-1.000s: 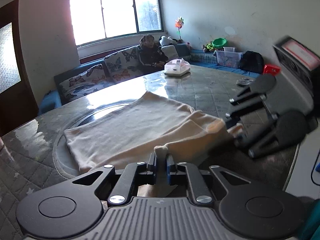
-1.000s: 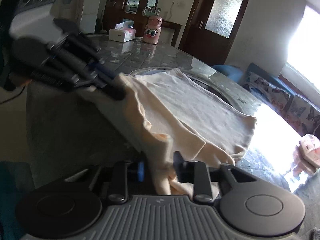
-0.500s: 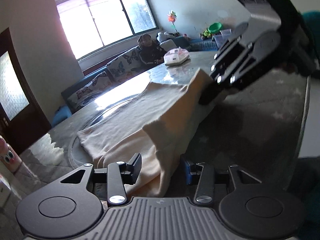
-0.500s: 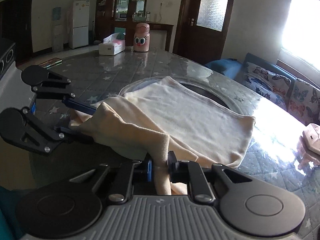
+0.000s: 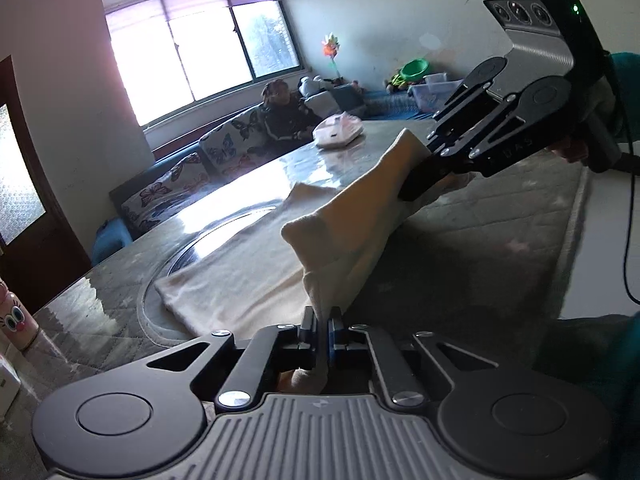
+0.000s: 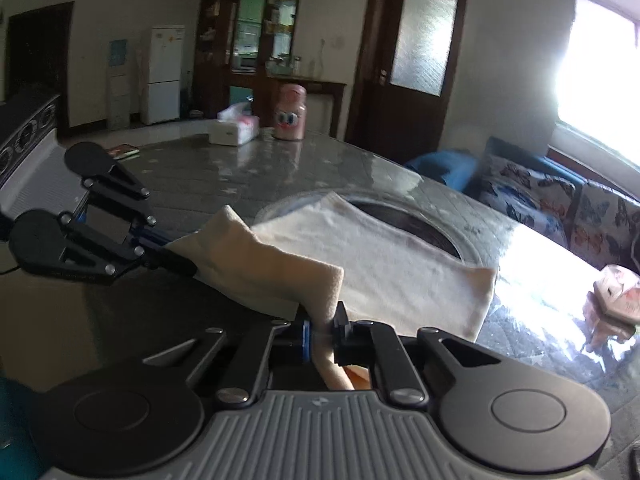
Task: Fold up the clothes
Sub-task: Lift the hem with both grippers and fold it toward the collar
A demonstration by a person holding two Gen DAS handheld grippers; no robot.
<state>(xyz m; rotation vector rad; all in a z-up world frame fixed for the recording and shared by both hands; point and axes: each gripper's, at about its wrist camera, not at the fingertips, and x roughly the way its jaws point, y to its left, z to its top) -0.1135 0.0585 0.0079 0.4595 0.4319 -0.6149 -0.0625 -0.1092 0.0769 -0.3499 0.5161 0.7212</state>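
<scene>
A cream garment [image 5: 240,276] lies on the grey table [image 5: 480,248], its near edge lifted off the surface. My left gripper [image 5: 322,326] is shut on one corner of that edge. My right gripper [image 6: 322,326] is shut on the other corner; the garment [image 6: 380,268] spreads out beyond it. The lifted edge hangs taut between the two grippers. The right gripper also shows in the left wrist view [image 5: 416,184], raised at the right. The left gripper shows in the right wrist view [image 6: 176,260], at the left.
A round metal-rimmed inset [image 5: 192,248] lies under the garment. A pink bottle [image 6: 289,112] and a tissue box [image 6: 236,130] stand at the table's far side. A pink-white object [image 5: 338,132] sits near the window side. A sofa [image 5: 192,176] with a seated person [image 5: 280,116] is behind.
Both grippers have closed on the garment's near edge and lifted it off the table. The edge is now stretched tighter between them.
</scene>
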